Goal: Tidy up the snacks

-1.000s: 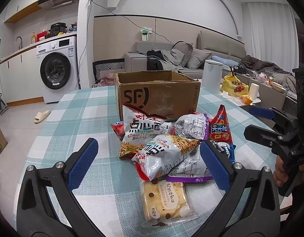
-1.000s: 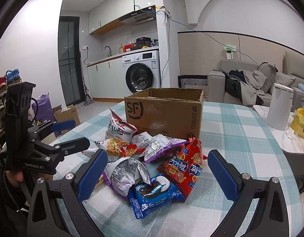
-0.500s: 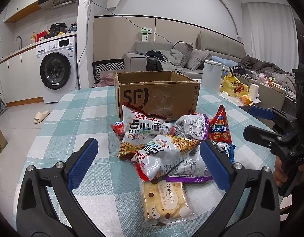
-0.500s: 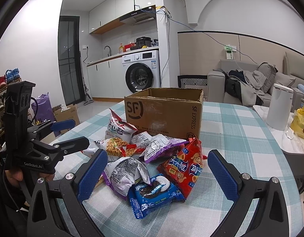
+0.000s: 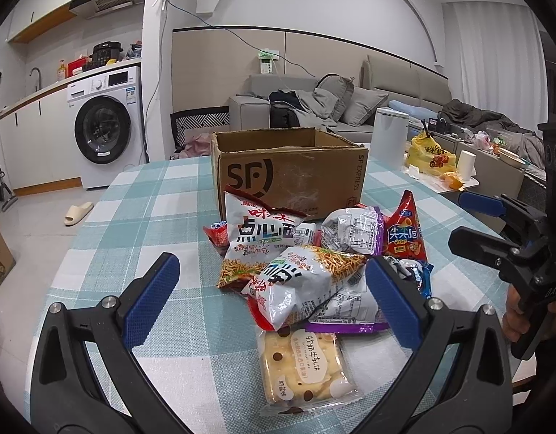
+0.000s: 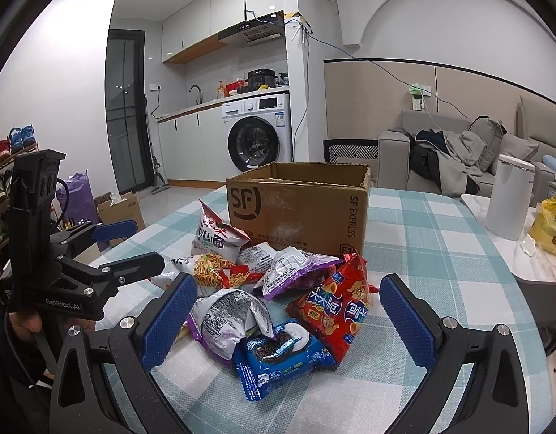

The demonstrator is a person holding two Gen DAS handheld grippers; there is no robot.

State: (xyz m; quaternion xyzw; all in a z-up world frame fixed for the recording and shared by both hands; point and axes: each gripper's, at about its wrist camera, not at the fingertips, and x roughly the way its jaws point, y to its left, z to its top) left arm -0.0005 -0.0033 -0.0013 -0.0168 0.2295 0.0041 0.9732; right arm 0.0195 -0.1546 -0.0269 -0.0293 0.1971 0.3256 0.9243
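Observation:
A pile of snack bags lies on the checked tablecloth in front of an open cardboard box (image 5: 289,170), also in the right wrist view (image 6: 299,202). My left gripper (image 5: 270,300) is open and empty, its jaws wide on either side of a white noodle-snack bag (image 5: 307,282), with a yellow cracker pack (image 5: 303,365) nearest. My right gripper (image 6: 285,314) is open and empty, above a blue cookie pack (image 6: 281,354) and a red crisp bag (image 6: 336,311). Each gripper shows in the other's view, the right one (image 5: 473,220) and the left one (image 6: 133,242), both open.
A white cylinder bin (image 6: 509,195) and a yellow plastic bag (image 5: 430,155) stand at the table's right side. A washing machine (image 5: 104,130) and a sofa (image 5: 321,105) lie beyond the table. The tablecloth (image 5: 140,217) shows bare checks left of the pile.

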